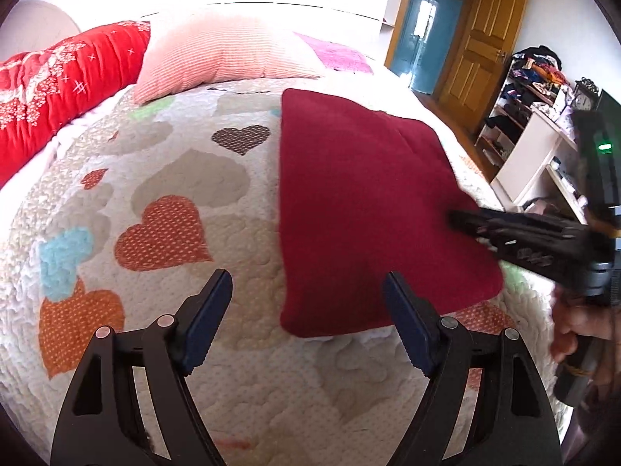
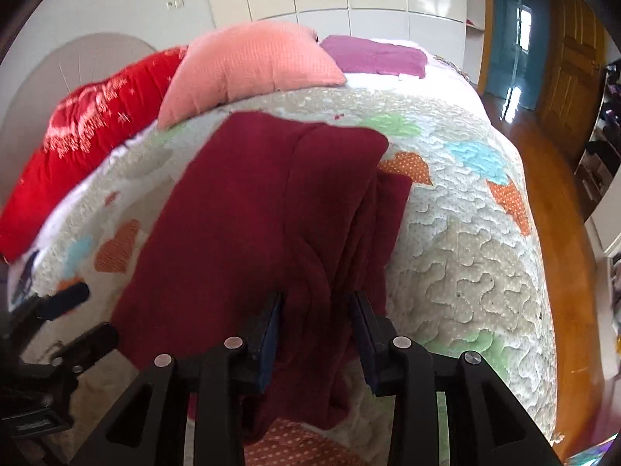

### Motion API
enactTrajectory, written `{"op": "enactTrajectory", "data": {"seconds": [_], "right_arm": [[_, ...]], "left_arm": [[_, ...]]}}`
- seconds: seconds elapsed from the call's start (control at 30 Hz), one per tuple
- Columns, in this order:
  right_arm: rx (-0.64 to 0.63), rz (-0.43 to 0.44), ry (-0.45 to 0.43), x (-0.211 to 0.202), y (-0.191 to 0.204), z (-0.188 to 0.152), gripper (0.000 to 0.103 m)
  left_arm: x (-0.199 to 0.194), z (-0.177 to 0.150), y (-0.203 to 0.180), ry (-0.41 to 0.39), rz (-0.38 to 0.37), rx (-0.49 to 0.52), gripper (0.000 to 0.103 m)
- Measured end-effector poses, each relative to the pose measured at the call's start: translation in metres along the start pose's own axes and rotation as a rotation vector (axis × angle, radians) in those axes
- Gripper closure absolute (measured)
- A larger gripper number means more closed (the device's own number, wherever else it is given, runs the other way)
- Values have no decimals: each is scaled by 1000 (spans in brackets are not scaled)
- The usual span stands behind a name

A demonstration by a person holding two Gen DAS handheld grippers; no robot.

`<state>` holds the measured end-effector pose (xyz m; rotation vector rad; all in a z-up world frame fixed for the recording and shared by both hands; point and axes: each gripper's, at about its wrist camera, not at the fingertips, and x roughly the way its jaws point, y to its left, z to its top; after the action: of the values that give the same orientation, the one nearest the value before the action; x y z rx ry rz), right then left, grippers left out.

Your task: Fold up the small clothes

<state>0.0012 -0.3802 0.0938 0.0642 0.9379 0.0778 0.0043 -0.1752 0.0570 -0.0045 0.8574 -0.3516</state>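
Bed: your quilt with its stitched hearts covers the whole mattress beneath both tools.
Left gripper: you hold it low over the quilt with its jaws spread wide and nothing between them; the right-hand finger sits just at the near left corner of the cloth.
Right gripper: your jaws are partly spread, with a raised ridge of fabric standing between them; whether the pads actually touch it cannot be told. In the left wrist view this tool comes in from the right, tip resting on the cloth's right edge.
Maroon garment: folded into a rough rectangle, it lies flat on the quilt toward the bed's right side; in the right wrist view its layers bunch up along the right edge.
Pillows: a pink cushion lies beyond the garment, a red one to its left.
Far off: a wooden door and cluttered shelves stand past the bed.
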Motion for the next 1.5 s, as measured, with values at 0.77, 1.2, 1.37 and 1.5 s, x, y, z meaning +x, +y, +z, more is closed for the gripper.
{"op": "enactTrajectory", "data": {"seconds": [0.77,1.2,1.37,1.5], "right_arm": [[157,84,-34,-2,-27,-19,57],[174,84,-128,-11,-27,10,41],[235,95,-67,29,-48,17,24],[256,138,-53,41,-56,18,18]], "left_arm": [[21,15,13,17,80,12,23],[39,39,16,26,43,-17,23],[56,56,22,41,-57,-38,22],[74,66,27,83,-159,-84,21]]}}
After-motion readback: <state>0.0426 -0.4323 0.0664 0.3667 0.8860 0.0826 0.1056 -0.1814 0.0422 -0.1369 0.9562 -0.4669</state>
